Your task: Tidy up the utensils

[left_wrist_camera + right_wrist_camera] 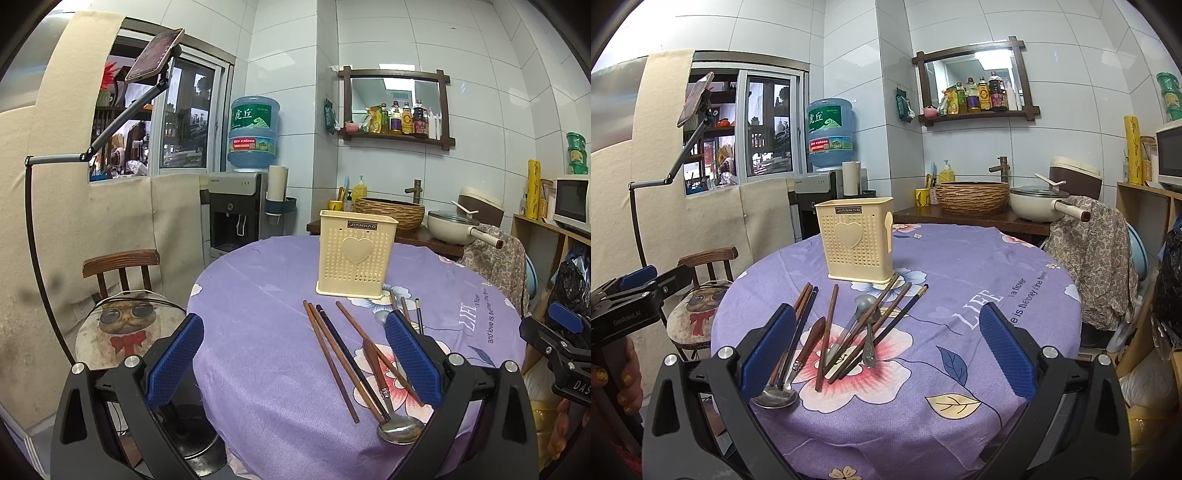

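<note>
chopsticks (406, 314) partly behind left fingers (413, 354), holder (356, 258) interior unseen

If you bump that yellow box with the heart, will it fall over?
Probably it would slide or tip fairly easily: the utensil holder looks like thin perforated plastic, stands tall, and seems empty. Its flared base likely steadies it a little, though the tablecloth underneath might bunch.

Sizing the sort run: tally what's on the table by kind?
Brown chopsticks: 5
Dark chopsticks: 2
Spoons: 3
Cream utensil holder: 1
Total: 11 (the utensils overlap in the pile, so the chopstick count is a best read)
</note>
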`<state>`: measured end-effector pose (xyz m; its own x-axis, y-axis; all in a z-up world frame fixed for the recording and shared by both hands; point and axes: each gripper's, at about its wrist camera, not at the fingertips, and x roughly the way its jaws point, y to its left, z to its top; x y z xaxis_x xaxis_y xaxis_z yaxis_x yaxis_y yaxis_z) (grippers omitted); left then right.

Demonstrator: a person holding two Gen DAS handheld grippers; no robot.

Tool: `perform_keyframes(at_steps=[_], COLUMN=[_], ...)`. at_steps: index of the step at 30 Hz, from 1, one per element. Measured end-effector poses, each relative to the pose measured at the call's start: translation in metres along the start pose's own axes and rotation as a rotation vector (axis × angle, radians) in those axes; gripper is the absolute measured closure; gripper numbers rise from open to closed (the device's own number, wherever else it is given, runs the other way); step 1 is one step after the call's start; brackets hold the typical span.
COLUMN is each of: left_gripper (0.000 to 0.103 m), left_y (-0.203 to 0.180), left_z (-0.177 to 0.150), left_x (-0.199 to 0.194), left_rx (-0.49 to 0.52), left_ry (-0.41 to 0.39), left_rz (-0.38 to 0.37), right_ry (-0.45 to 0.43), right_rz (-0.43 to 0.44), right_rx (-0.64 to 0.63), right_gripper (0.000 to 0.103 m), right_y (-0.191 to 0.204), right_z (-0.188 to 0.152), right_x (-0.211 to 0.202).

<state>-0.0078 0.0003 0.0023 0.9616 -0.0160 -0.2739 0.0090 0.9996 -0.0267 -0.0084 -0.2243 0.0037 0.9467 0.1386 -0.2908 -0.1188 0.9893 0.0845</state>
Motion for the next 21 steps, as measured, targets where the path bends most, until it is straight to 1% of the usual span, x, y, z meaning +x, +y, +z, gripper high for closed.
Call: perform_keyframes(at_steps=[7,10,13,16,17,19,21], left_gripper=[0.006,0.006,0.006,0.006,0.006,0.006,0.007], left_y=[0.000,0.000,0.004,0.011,0.013,0.018,0.020], left_z=[-0.002,-0.005,-0.008,-0.016,-0.020,-0.026,-0.025], left_x=[0.000,0.003,0.018,0.044,0.050,0.060,0.066], left_rx=[0.000,0.000,-0.011,-0.033,-0.038,-0.049,-0.051], left_ry=[0.002,0.025,0.082,0.201,0.229,0.263,0.273], left_rz=[0.001,0.000,0.005,-0.015,-0.011,0.018,0.038], right_ry=[0.009,0.025,0.056,0.109,0.131,0.180,0.227], right_rz=[0.002,-0.002,-0.033,-0.087,-0.101,-0.125,-0.132], right_rx=[0.000,-0.005,-0.020,-0.042,-0.047,-0.043,-0.025], right_gripper=[0.005,0.005,0.005,0.005,0.005,0.005,0.005], right_y=[0.001,0.002,-0.001,-0.008,-0.012,-0.022,-0.031], right_z=[-0.001,-0.002,-0.004,-0.008,-0.009,-0.012,-0.012], right_x=[0.002,0.007,0.016,0.031,0.038,0.053,0.069])
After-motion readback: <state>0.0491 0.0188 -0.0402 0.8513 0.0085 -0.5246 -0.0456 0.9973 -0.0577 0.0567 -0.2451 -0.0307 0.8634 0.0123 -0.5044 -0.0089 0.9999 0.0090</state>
